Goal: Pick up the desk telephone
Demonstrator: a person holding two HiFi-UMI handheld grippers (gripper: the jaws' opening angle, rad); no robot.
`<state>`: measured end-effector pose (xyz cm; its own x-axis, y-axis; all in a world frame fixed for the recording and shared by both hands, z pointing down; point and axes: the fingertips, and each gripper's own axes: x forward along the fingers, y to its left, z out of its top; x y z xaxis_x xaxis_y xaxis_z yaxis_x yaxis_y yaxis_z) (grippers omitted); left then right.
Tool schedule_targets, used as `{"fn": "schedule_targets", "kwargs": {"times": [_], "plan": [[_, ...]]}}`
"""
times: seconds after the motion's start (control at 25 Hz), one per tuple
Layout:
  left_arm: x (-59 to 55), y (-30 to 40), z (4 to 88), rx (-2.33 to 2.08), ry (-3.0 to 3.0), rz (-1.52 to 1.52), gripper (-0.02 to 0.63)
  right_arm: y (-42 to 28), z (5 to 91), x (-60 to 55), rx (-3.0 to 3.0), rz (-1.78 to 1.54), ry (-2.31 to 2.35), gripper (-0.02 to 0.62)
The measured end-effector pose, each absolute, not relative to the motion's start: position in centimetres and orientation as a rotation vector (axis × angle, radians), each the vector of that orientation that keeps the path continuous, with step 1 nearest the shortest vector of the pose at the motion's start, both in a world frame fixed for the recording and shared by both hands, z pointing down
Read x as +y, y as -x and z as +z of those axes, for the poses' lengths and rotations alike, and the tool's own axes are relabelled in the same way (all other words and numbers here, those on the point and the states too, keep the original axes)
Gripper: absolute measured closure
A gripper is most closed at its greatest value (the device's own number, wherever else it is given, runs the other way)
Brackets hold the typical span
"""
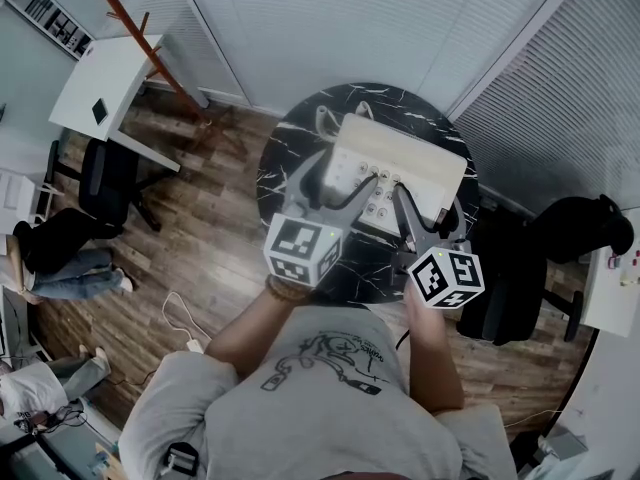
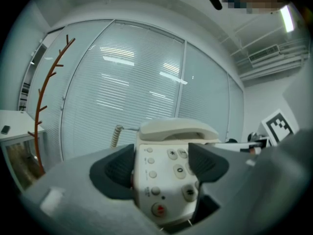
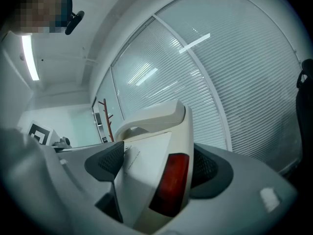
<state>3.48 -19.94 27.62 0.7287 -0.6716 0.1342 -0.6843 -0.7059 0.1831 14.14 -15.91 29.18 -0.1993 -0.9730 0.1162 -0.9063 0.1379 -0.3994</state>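
A cream desk telephone with its handset on the cradle is over the round black marble table; I cannot tell whether it rests on it. My left gripper is closed on its near left corner. In the left gripper view the keypad end of the telephone sits between the dark pads, with the handset and coiled cord behind. My right gripper clamps the right edge. In the right gripper view the telephone stands edge-on with a red panel between the pads.
A white desk and a reddish coat stand are at the upper left, with a black office chair below them. A seated person's legs are at the left. Another black chair stands right of the table. Blinds line the far wall.
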Motion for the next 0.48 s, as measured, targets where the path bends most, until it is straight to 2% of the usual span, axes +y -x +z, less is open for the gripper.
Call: {"fn": "schedule_targets", "kwargs": {"times": [0.48], "plan": [[-20.22, -3.87, 27.98, -1.074, -2.714, 0.092, 0.264, -14.51, 29.56, -16.17, 2.232, -0.587, 1.871, 0.195]]}}
